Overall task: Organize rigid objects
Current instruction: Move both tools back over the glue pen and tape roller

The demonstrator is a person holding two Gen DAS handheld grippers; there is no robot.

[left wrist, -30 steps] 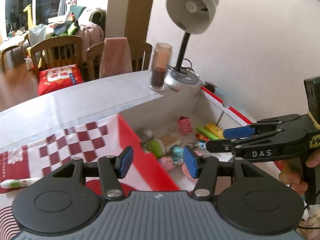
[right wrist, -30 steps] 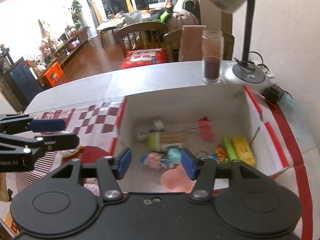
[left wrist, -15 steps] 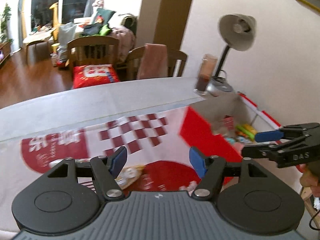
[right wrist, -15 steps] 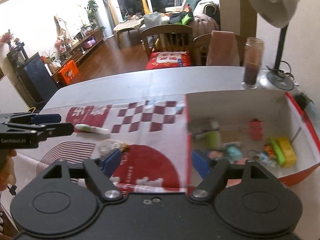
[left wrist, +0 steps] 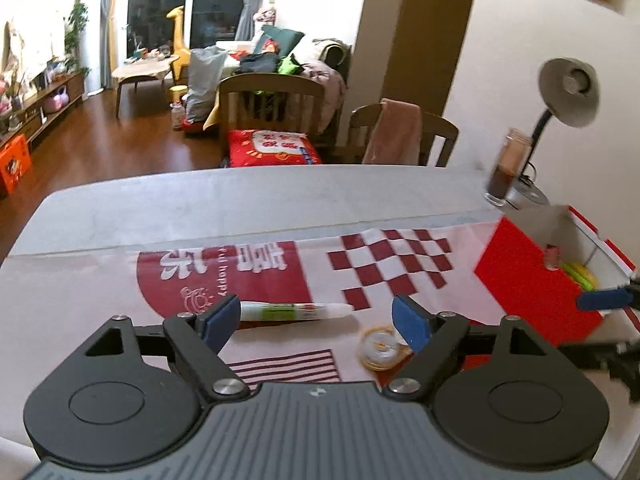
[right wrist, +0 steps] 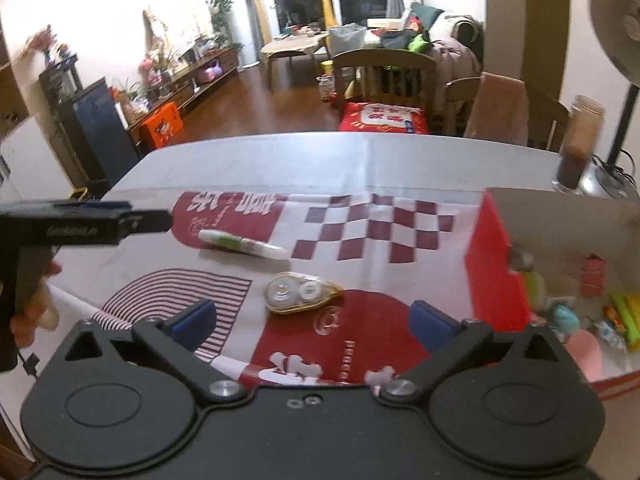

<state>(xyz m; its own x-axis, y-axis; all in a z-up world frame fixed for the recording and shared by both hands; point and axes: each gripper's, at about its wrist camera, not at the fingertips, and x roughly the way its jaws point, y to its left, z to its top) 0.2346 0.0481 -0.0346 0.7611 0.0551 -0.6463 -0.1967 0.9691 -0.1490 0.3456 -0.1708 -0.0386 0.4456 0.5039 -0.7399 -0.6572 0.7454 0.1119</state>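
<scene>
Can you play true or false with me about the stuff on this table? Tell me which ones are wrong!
1. The white tube lies on the patterned cloth. True.
2. The correction tape is inside the red box. False: it lies on the cloth, outside the box.
3. The right gripper holds the tape. False: its jaws are opening, with nothing between them.
4. Small toys sit inside the box. True.
5. The glass jar lies tipped over. False: it stands upright beside the lamp.
</scene>
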